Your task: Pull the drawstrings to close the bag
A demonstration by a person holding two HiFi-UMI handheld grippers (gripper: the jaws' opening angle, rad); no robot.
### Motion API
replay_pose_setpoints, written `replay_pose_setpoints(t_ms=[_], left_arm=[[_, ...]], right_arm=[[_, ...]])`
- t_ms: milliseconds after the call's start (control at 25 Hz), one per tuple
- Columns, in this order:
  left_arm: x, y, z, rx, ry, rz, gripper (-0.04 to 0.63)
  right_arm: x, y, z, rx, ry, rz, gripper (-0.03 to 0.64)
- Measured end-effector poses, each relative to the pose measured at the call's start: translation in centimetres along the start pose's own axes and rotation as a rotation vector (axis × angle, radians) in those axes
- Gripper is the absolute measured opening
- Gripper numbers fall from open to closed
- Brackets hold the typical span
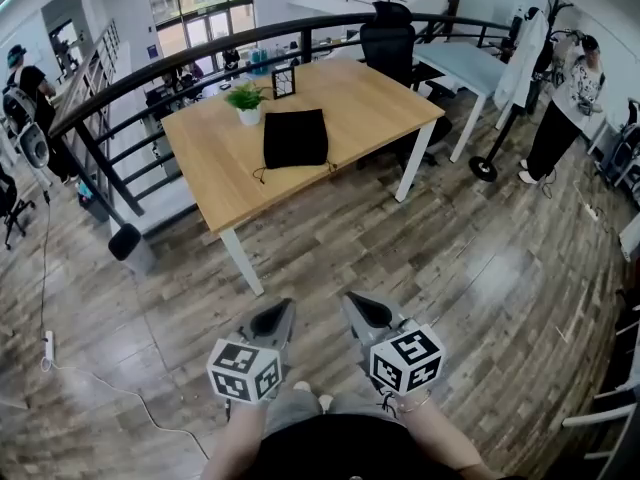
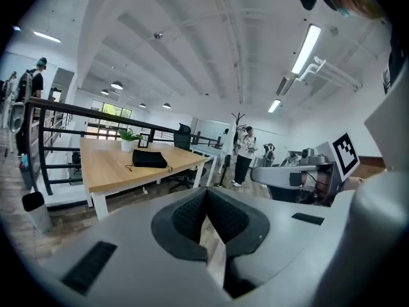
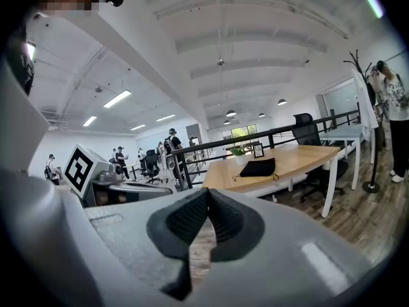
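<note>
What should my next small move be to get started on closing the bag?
Probably step toward the table and carry both grippers to the black bag. The left gripper and right gripper are shut, empty and held well short of the table, while the black bag lies flat with its drawstrings trailing at its near corners, untouched.

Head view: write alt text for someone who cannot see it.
A black drawstring bag lies flat on a wooden table beside a small potted plant. In the foreground, short of the table, the left gripper and right gripper are held side by side, fingers closed and empty.
</note>
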State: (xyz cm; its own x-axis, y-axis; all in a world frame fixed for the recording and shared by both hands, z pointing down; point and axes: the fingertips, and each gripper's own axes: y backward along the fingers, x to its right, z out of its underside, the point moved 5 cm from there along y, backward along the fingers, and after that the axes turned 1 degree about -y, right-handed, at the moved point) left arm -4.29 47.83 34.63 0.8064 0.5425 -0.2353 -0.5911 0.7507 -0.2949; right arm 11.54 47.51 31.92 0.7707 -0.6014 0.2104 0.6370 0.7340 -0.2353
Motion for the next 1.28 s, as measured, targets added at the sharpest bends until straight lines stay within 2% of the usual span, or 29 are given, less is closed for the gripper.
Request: replay_pose_setpoints(t_ms=[280,520,760,1080,1280], left_arm=[[0.6,-1.3,1.2,-0.028,0.033,-0.004,0.015],[-1.2,-3.4,1.3,-0.044,0.044,-0.009,0.015],[-7.0,-7.7,-0.1,-0.047,0.072,-0.007,0.015],[-14.6,-13.5,-5.1,-0.030,0.063,0.051,0.015],[-18.6,-17.0,-7.4,-0.048,0.040,0.090,0.015]], right_arm=[[1.2,0.4,1.6,-0.033,-0.026,-0.001,-0.002],[3.3,-2.1,2.0,-0.042,-0.049,0.009,-0.002],[6.2,-8.5,0.8,-0.056,-0.032,0.018,-0.002],[9.8,-17.4,-3.4,-0.043,-0.033,0.061,-0.002],[11.8,-21.8,-4.9,-0.033,-0.034,0.099,-0.002]])
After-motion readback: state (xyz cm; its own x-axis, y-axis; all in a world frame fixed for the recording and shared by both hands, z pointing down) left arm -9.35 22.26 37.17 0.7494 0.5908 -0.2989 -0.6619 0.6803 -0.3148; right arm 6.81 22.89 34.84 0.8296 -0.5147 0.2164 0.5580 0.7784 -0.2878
